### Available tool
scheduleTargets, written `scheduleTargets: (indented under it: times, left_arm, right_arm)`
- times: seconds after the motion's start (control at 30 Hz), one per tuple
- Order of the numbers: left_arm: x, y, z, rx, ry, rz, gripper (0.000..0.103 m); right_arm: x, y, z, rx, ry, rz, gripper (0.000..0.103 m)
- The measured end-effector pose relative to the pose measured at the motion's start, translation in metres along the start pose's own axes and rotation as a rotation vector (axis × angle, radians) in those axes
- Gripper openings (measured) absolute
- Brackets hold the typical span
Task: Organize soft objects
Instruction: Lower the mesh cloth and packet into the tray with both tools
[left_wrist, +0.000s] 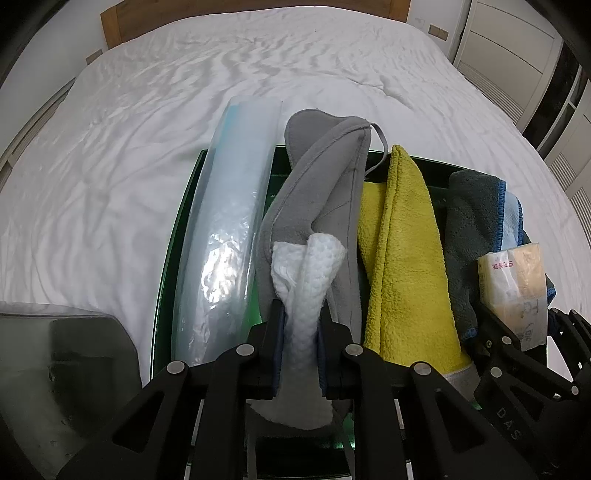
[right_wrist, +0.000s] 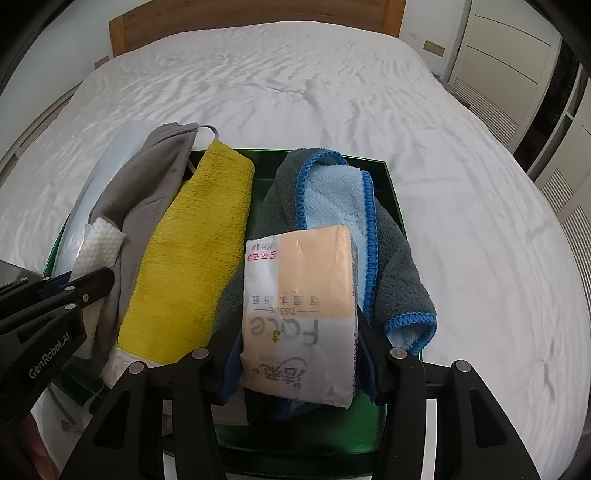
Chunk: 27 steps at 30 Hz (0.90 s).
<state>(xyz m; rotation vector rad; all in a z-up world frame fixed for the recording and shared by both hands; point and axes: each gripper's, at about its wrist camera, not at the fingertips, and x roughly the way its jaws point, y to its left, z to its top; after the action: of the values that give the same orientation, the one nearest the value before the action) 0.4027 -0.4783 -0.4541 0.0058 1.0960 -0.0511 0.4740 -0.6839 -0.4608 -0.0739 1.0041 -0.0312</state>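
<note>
A dark green box (left_wrist: 168, 258) lies on the white bed, filled with soft things standing on edge. From the left these are a clear plastic bag (left_wrist: 221, 229), a grey cloth (left_wrist: 321, 184), a yellow cloth (left_wrist: 402, 258) and a dark grey towel with blue edging (left_wrist: 472, 221). My left gripper (left_wrist: 300, 314) is shut on a white textured wipe (left_wrist: 314, 266), in front of the grey cloth. My right gripper (right_wrist: 299, 354) is shut on a tissue pack (right_wrist: 303, 295), held over the blue-edged towel (right_wrist: 336, 192). In the right wrist view my left gripper (right_wrist: 85, 280) shows at the left with the wipe (right_wrist: 99, 240).
The box (right_wrist: 392, 192) sits near the bed's front edge, with rumpled white bedding (right_wrist: 295, 74) stretching to a wooden headboard (right_wrist: 251, 14). White wardrobe doors (right_wrist: 498, 55) stand at the right. A grey shiny object (left_wrist: 62, 362) fills the lower left of the left wrist view.
</note>
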Motion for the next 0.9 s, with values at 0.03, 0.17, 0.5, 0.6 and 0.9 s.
scheduleTargets:
  times: [0.03, 0.17, 0.5, 0.6, 0.9]
  left_arm:
    - [-0.0002, -0.0001, -0.0005, 0.000, -0.001, 0.000, 0.013]
    - [-0.0001, 0.0001, -0.0006, -0.001, -0.002, -0.001, 0.013]
    - [-0.0001, 0.0008, 0.0008, -0.004, -0.001, -0.003, 0.013]
    - [-0.0001, 0.0007, 0.0020, -0.005, 0.000, -0.003, 0.014]
    - [-0.0006, 0.0006, 0.0031, -0.007, 0.000, 0.000, 0.016]
  right_arm:
    - [0.0001, 0.0001, 0.0002, 0.000, 0.000, 0.000, 0.050]
    - [0.0000, 0.0006, 0.0014, -0.002, 0.003, -0.003, 0.050]
    - [-0.0010, 0.0009, 0.0027, -0.007, 0.004, -0.010, 0.051]
    - [-0.0016, 0.0007, 0.0029, -0.009, 0.002, -0.010, 0.052]
    - [-0.0036, 0.0015, 0.0036, -0.011, 0.000, -0.014, 0.054]
